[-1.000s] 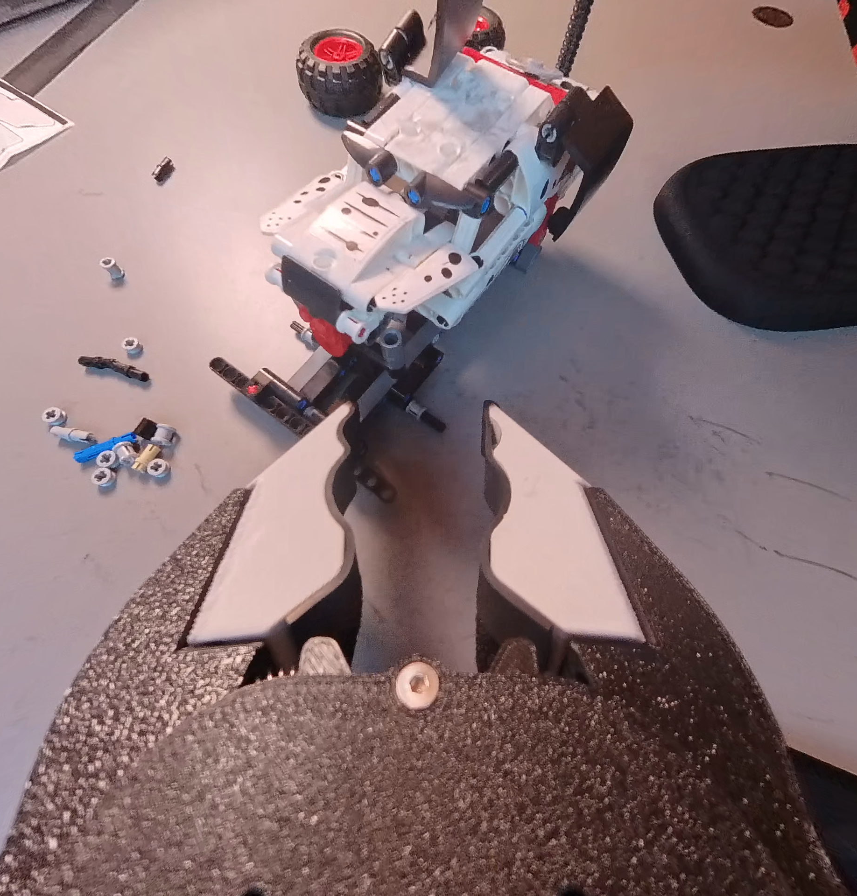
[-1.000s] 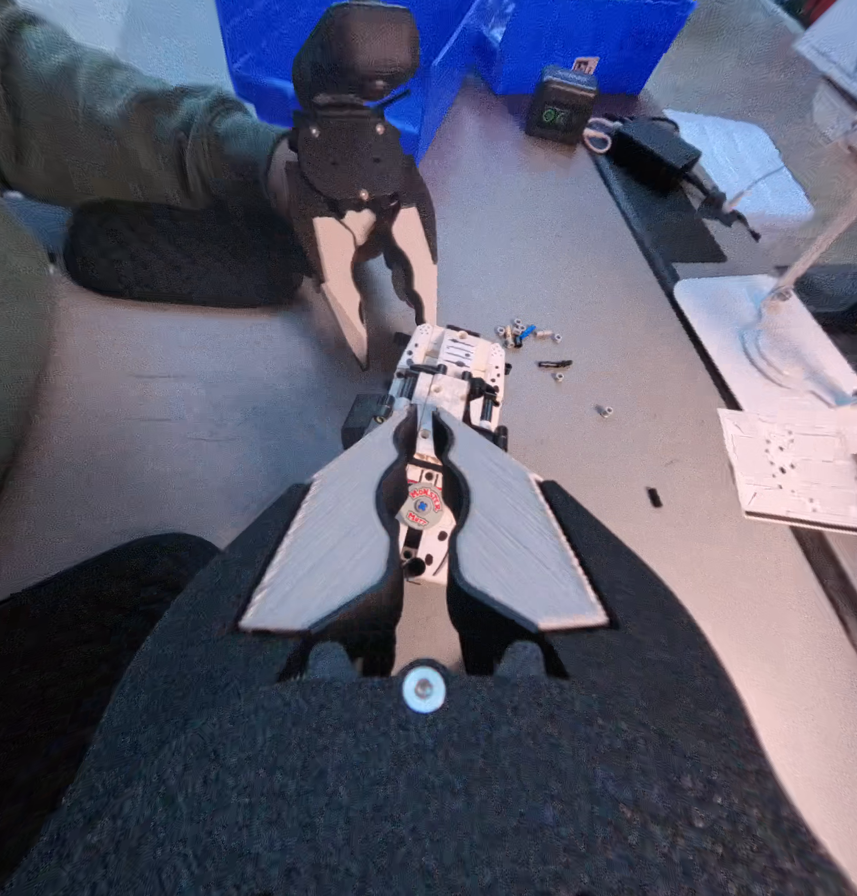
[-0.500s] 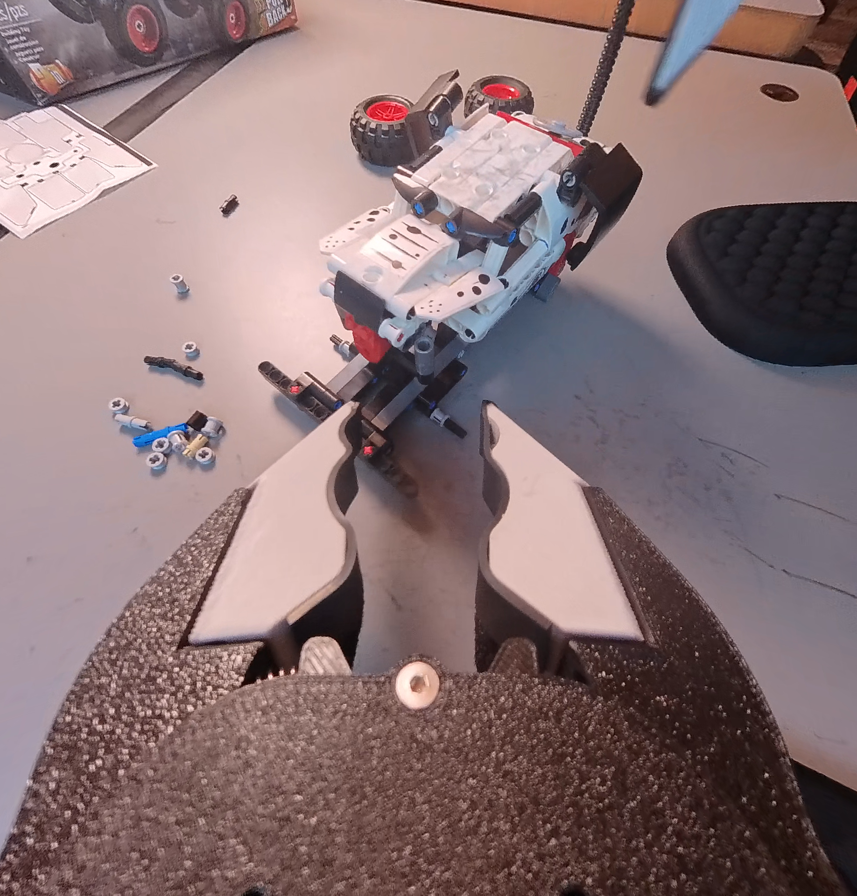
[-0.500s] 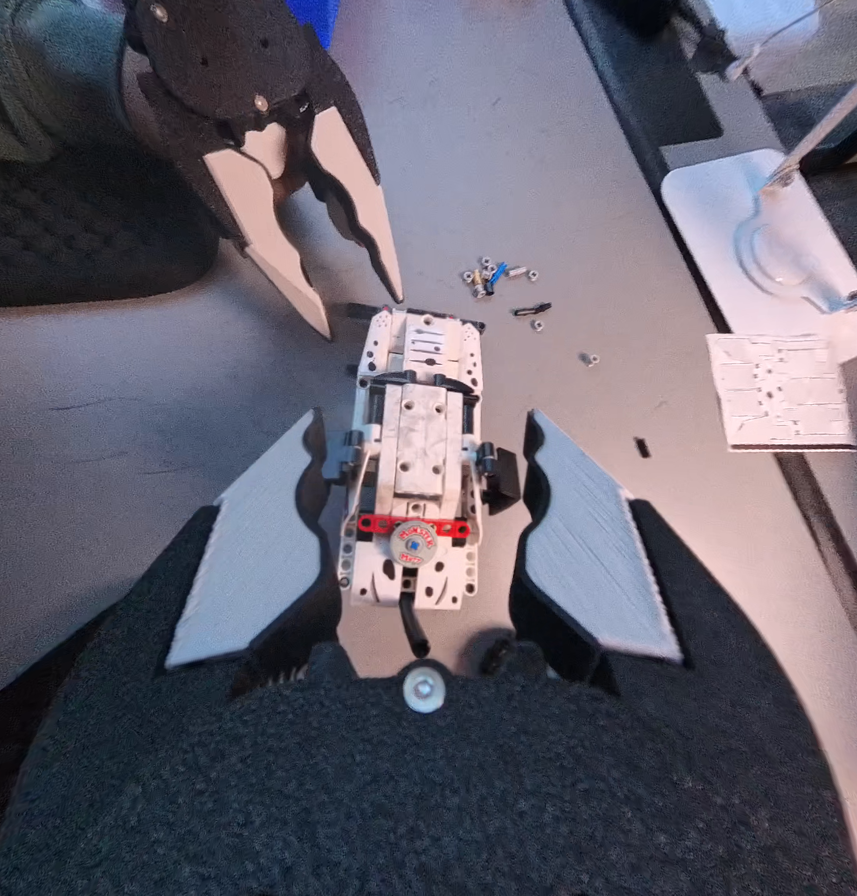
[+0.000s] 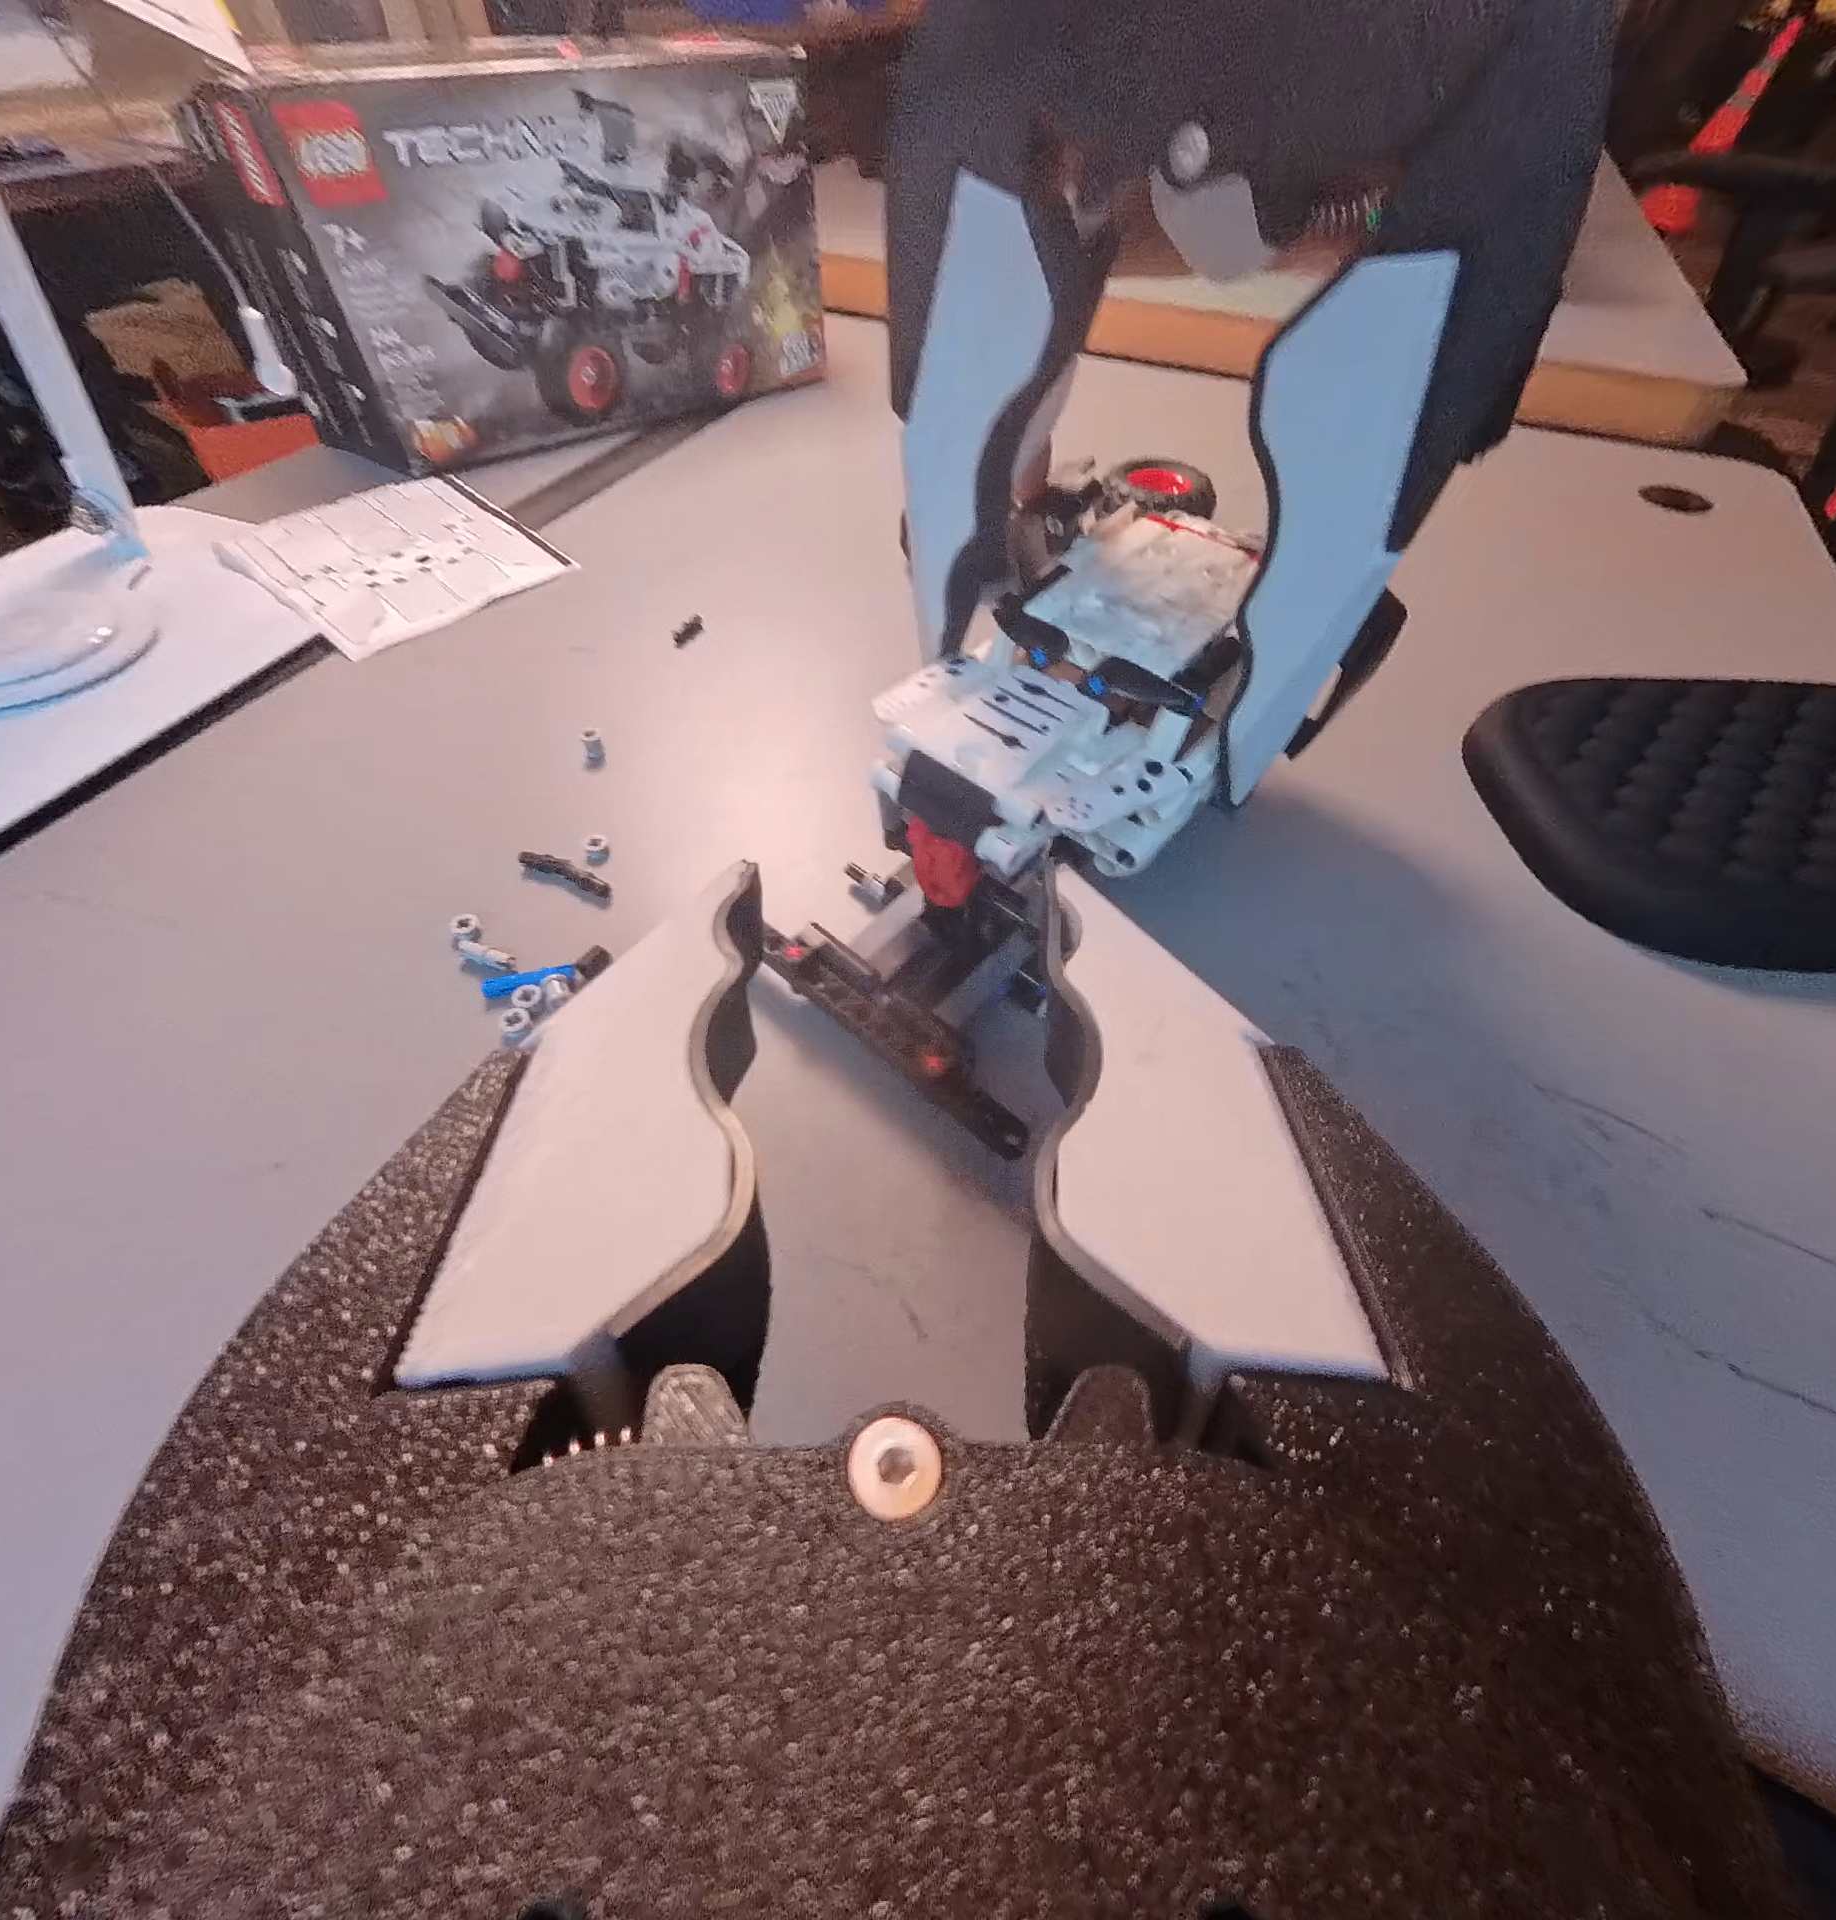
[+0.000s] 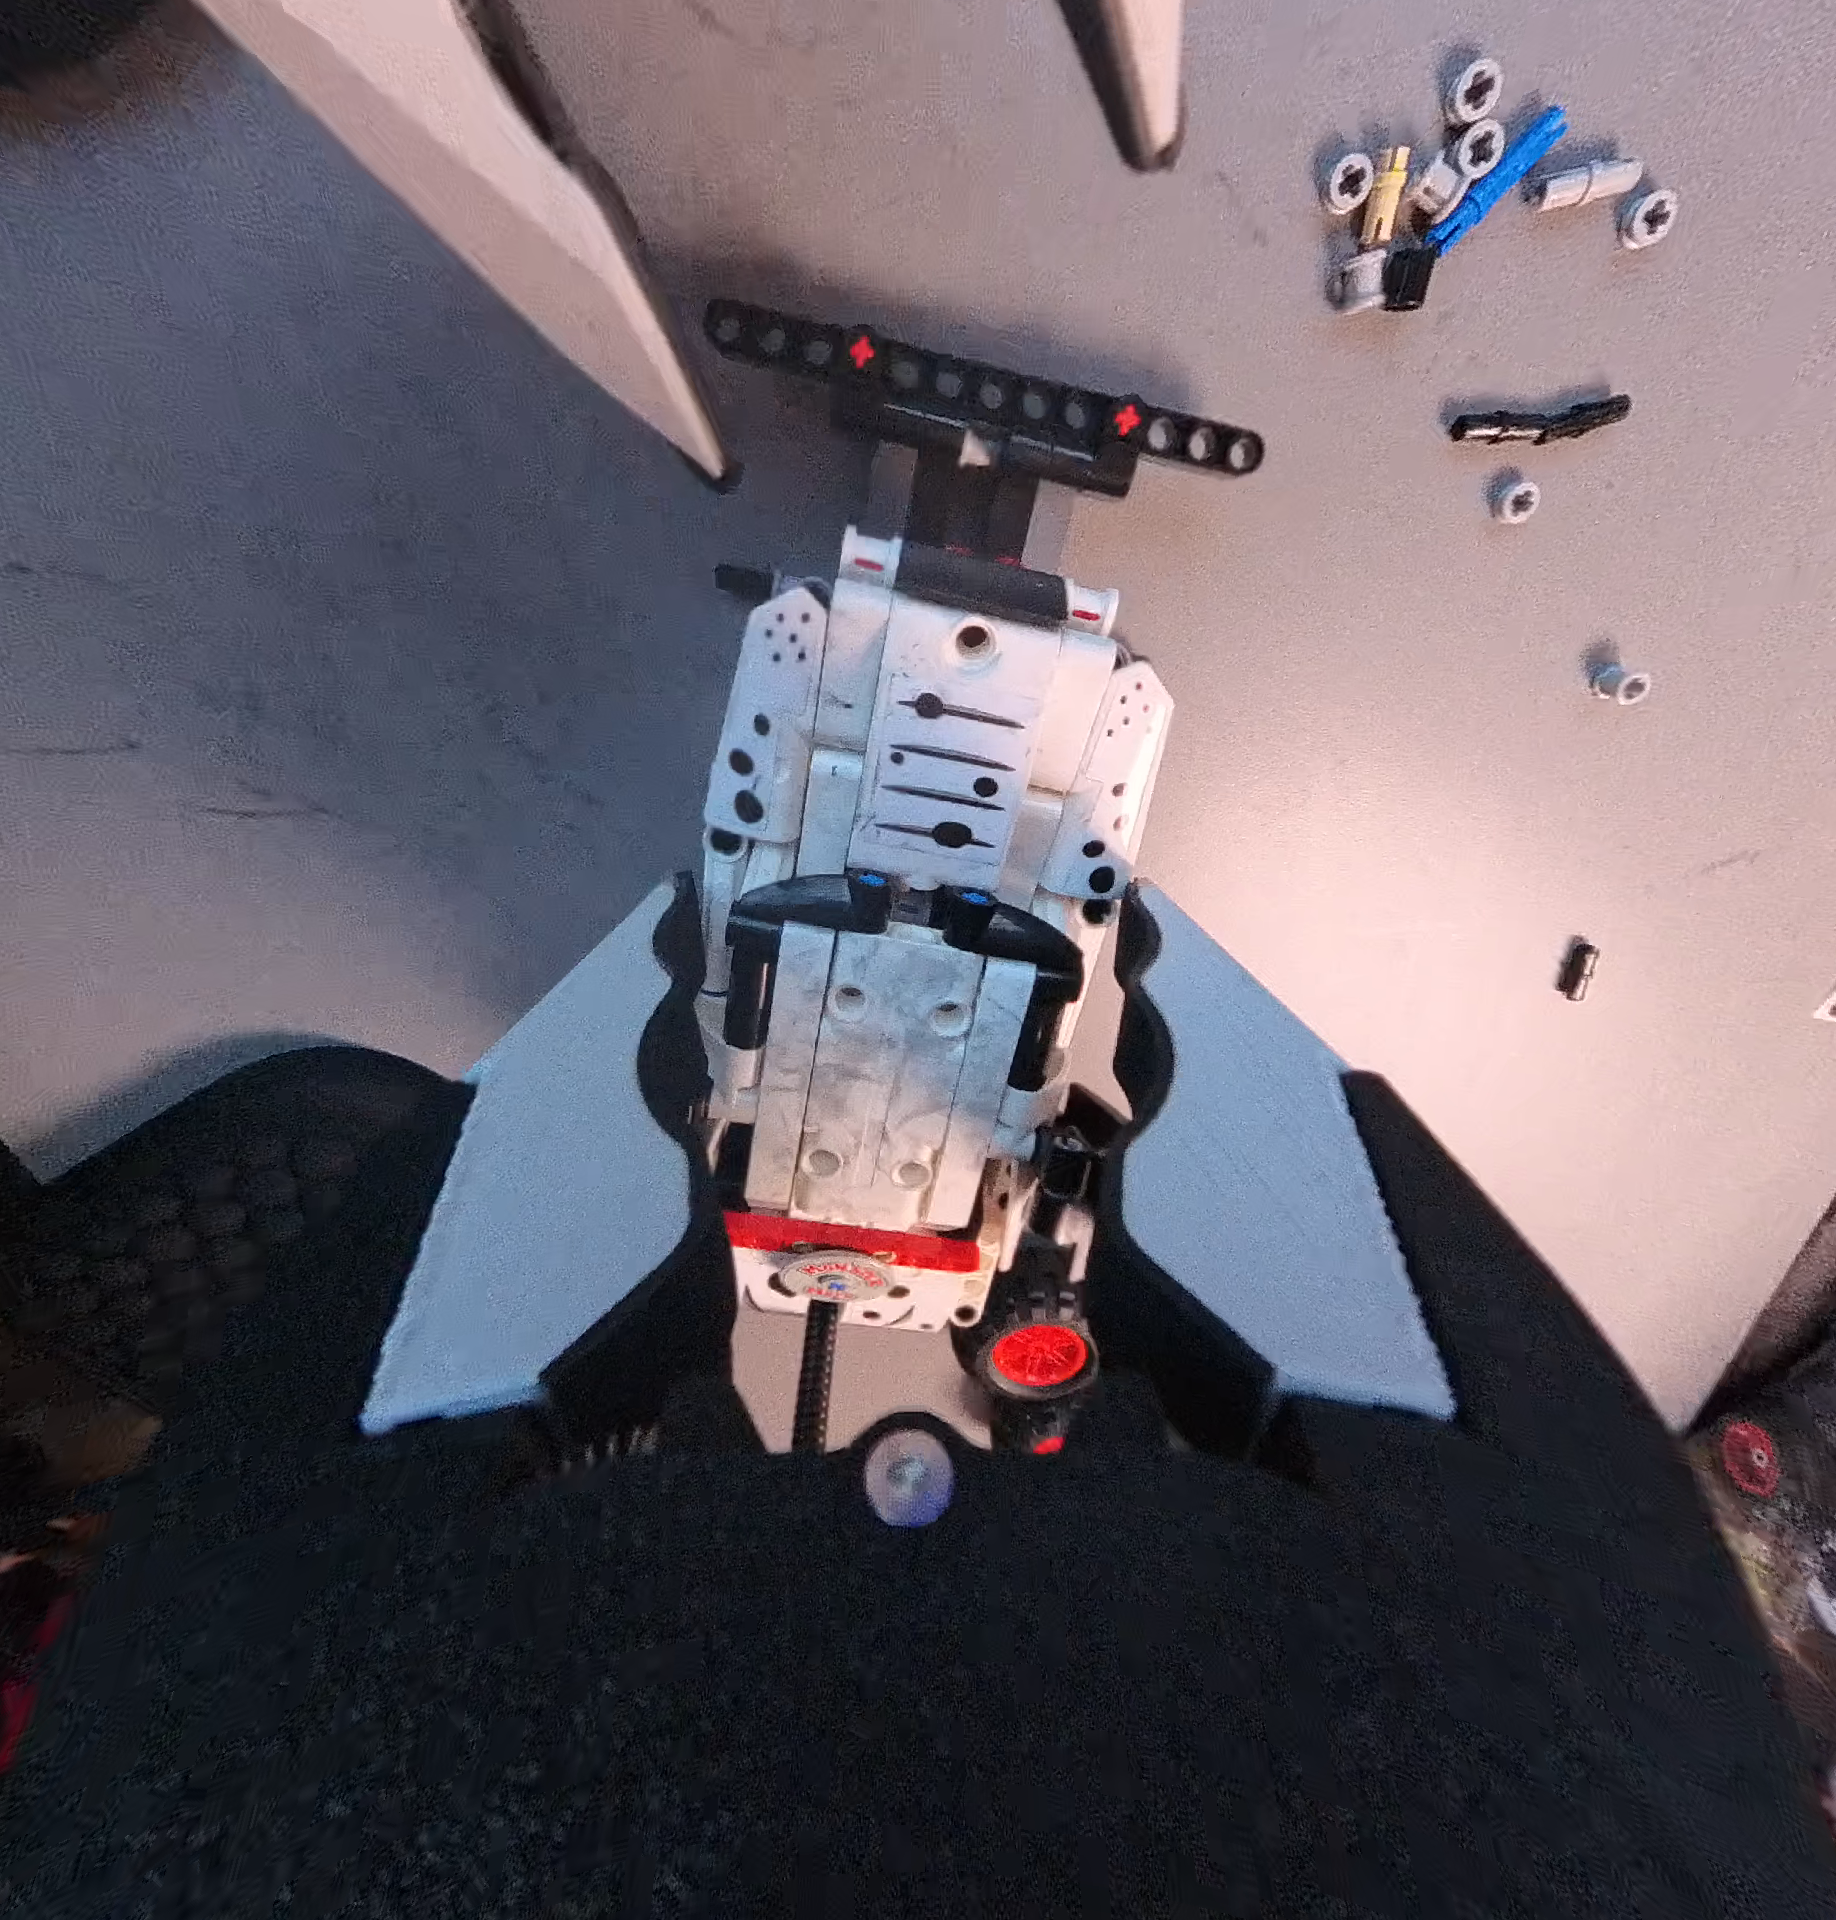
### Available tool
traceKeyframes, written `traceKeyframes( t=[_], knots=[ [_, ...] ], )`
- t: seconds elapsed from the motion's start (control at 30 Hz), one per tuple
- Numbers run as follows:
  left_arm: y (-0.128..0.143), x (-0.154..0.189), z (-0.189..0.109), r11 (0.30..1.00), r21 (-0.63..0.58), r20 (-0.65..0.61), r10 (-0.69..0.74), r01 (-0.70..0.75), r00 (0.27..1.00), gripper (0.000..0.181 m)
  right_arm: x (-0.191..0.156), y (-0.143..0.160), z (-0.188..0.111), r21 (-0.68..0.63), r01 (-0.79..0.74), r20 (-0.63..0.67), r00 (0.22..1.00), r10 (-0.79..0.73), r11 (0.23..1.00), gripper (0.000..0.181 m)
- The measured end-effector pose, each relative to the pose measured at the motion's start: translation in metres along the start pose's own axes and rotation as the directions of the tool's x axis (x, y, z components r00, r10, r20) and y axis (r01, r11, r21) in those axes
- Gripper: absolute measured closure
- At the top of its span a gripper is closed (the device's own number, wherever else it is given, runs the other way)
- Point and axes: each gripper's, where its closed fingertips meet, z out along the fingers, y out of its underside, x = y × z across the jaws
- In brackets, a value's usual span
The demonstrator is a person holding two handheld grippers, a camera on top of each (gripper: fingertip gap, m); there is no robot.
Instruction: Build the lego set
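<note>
right gripper point(image 6: 898, 935) fingers spread astride the white lego truck point(image 6: 924, 831), left gripper point(image 5: 898, 914) fingers released near its black bumper beam point(image 5: 893, 1023).

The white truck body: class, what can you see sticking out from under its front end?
From under the white truck body a dark frame runs forward to a black holed beam with two red pins, lying on the grey table. The chassis beneath the body is covered.
</note>
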Motion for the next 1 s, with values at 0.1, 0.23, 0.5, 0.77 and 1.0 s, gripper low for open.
traceKeyframes(
  t=[0.1,0.23,0.5,0.77,1.0],
  knots=[
    [-0.006,-0.012,-0.006,0.998,0.052,0.046,-0.027,0.024,0.999,0.13,-0.006,0.005,-0.003,-0.027,0.062,0.009,0.998,-0.061,0.998,0.104],
    [-0.011,-0.017,-0.01,0.996,0.086,0.077,-0.026,0.02,0.997,0.129,-0.006,0.016,-0.025,-0.017,0.09,0.03,0.996,-0.09,0.996,0.106],
    [-0.011,-0.017,-0.009,0.992,0.105,0.05,-0.078,0.072,0.996,0.13,0.064,0.079,-0.089,-0.127,0.086,-0.032,0.995,-0.091,0.988,0.113],
    [-0.008,-0.015,-0.008,0.993,0.093,0.037,-0.081,0.078,0.996,0.13,0.164,0.162,-0.117,-0.446,-0.05,-0.159,0.987,-0.025,0.894,0.114],
    [-0.007,-0.013,-0.006,0.995,0.079,0.034,-0.062,0.059,0.998,0.13,0.222,0.202,-0.05,-0.576,-0.092,-0.139,0.99,0.014,0.813,0.121]
  ],
)
